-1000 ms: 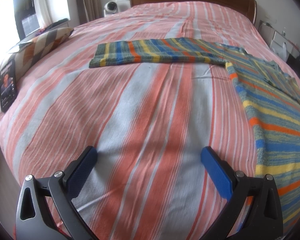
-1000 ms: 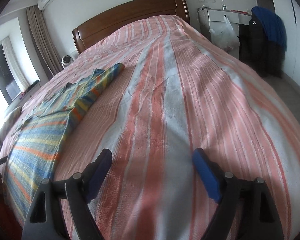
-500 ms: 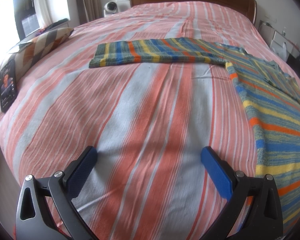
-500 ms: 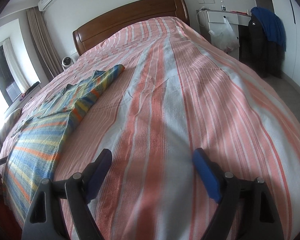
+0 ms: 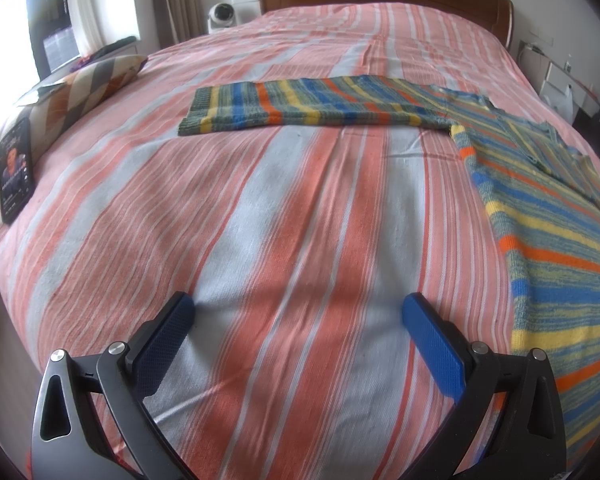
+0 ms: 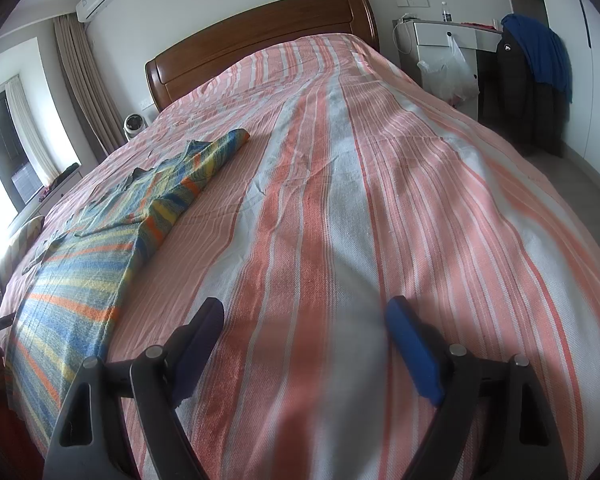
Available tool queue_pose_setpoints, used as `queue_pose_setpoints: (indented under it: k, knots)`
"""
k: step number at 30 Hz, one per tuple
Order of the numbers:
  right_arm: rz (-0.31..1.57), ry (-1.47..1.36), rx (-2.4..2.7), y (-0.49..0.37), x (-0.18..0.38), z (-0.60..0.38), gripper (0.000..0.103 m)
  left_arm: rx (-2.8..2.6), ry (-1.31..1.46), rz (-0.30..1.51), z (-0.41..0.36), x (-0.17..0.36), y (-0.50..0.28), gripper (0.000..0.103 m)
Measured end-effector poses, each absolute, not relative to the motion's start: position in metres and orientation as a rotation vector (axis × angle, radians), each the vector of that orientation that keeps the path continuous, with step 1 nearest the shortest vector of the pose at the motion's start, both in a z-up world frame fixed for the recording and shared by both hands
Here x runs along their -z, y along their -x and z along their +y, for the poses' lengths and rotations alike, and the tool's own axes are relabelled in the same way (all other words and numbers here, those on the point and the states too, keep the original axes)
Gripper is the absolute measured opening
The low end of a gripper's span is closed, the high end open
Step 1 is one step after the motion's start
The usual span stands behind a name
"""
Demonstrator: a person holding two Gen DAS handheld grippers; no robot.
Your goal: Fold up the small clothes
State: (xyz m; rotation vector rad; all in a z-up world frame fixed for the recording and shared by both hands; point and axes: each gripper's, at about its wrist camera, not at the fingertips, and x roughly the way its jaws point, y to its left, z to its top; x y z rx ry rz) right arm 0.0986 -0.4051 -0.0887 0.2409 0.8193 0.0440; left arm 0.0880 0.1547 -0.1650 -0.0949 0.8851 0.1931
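Striped sweater point(image 5: 548, 216) was seen in the left wrist view spread flat on the bed point(image 5: 284, 216), its body running along the right edge of the picture and one sleeve point(image 5: 312, 106) stretched leftward across the bed, well ahead of the jaws. The left gripper point(image 5: 298, 312) was held with its jaws wide apart and nothing between them, only bare bedspread; the sweater's hem was found just beside its right finger, off to the right.

In the right wrist view the striped sweater point(image 6: 84, 280) was seen to the left, its long axis running away toward the headboard point(image 6: 260, 36). The right gripper point(image 6: 304, 320) was likewise held with jaws apart and empty, the sweater's near edge lying beside its left finger. The garment was thus judged to lie between the two grippers, about equally near to each, with no fold yet made.
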Motion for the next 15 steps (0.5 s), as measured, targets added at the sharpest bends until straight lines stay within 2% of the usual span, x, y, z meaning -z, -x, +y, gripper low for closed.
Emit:
queue_pose_setpoints:
  k: [10,15]
  knots:
    - [0.818,-0.240,-0.044,-0.099,0.089,-0.405,0.083,-0.186,0.103,0.904,0.156,0.162,-0.088,0.103]
    - [0.818,-0.237,-0.043,-0.099,0.089,-0.404,0.083,-0.041,0.207,0.906,0.173,0.122,-0.089,0.102]
